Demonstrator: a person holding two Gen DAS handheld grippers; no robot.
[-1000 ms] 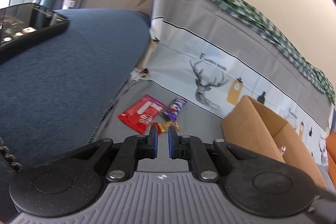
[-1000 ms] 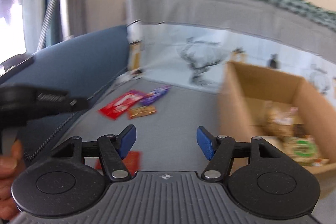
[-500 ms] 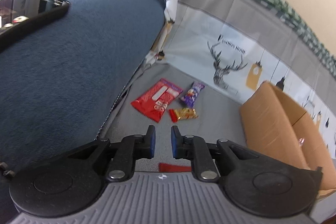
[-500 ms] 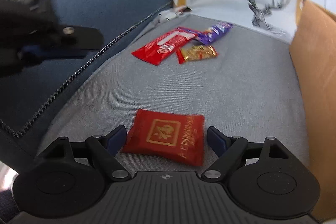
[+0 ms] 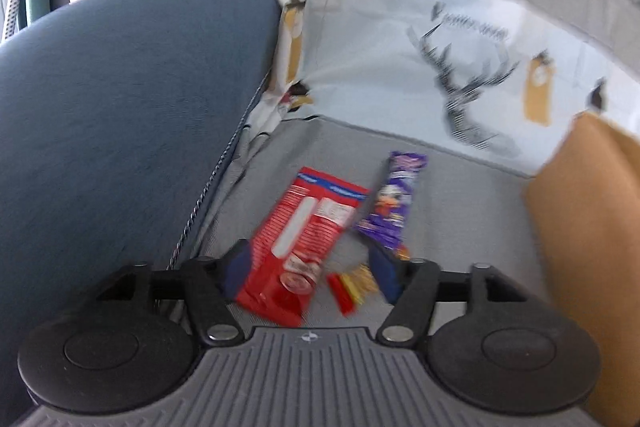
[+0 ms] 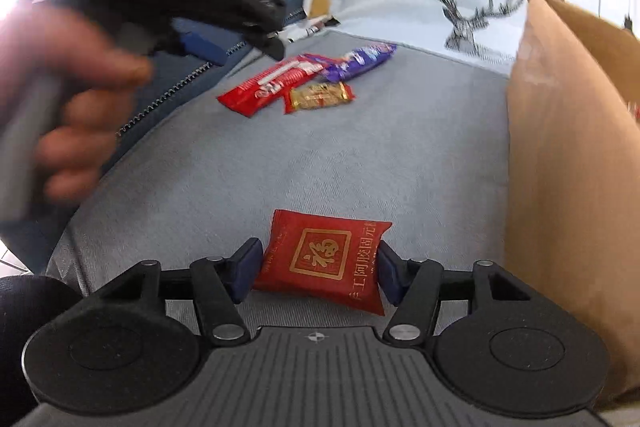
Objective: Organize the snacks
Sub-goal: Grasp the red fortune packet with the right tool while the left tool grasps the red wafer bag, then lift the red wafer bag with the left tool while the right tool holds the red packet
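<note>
On the grey seat cover lie a long red wrapper (image 5: 304,239), a purple bar (image 5: 394,195) and a small gold-and-red candy (image 5: 352,285). My left gripper (image 5: 310,269) hovers just above them, its jaws opening wide. The near end of the red wrapper and the candy show between its fingers, untouched. In the right wrist view, a square red packet (image 6: 324,255) with a gold character lies between the pads of my right gripper (image 6: 316,269). Its jaws are closing on the packet's two sides, and no firm squeeze shows.
An open cardboard box (image 6: 568,187) stands on the right, its near wall close to the red packet. A blue cushion (image 5: 120,107) rises on the left. A deer-print cloth (image 5: 460,67) hangs behind. A hand (image 6: 72,75) holds the left gripper over the far snacks.
My left gripper went from shut to wide open and moved forward and down over the three snacks. My right gripper dropped to the red packet and its jaws narrowed around it.
</note>
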